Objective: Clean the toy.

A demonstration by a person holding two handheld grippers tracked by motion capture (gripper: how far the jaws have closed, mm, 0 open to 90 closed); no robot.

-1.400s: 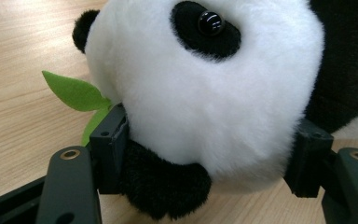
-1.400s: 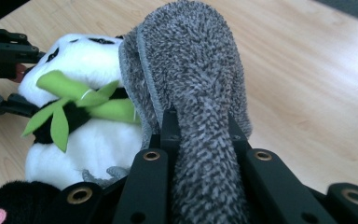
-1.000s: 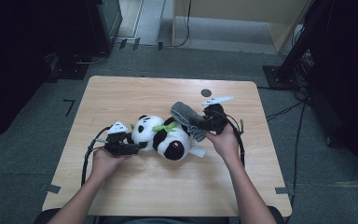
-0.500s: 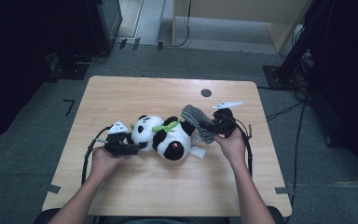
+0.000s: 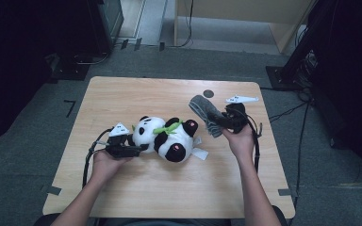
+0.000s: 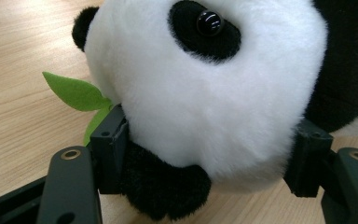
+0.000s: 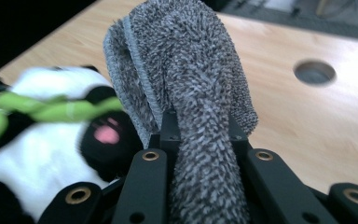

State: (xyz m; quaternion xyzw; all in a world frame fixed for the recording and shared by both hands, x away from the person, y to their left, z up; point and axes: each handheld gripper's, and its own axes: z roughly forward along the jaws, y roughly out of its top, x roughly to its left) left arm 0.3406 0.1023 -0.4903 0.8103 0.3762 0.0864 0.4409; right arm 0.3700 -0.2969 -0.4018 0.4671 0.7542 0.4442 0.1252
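Observation:
A black and white plush panda (image 5: pixel 167 137) with green felt leaves (image 5: pixel 167 127) lies on its side in the middle of the wooden table (image 5: pixel 136 96). My left gripper (image 5: pixel 139 149) is shut on the panda's head (image 6: pixel 205 93); both jaws press into the white fur. A grey fuzzy cloth (image 5: pixel 206 113) hangs to the right of the panda, just off its feet, and my right gripper (image 5: pixel 220 122) is shut on it. In the right gripper view the cloth (image 7: pixel 191 93) bunches up between the jaws, with the panda (image 7: pixel 51 140) behind at the left.
A round hole (image 5: pixel 209 93) sits in the tabletop near the far edge, behind the cloth. The table's right edge (image 5: pixel 271 141) lies close to my right hand. Dark floor, cables and stands surround the table.
My right gripper has carried the grey cloth to the right, away from the panda. The left gripper and the panda have stayed in place.

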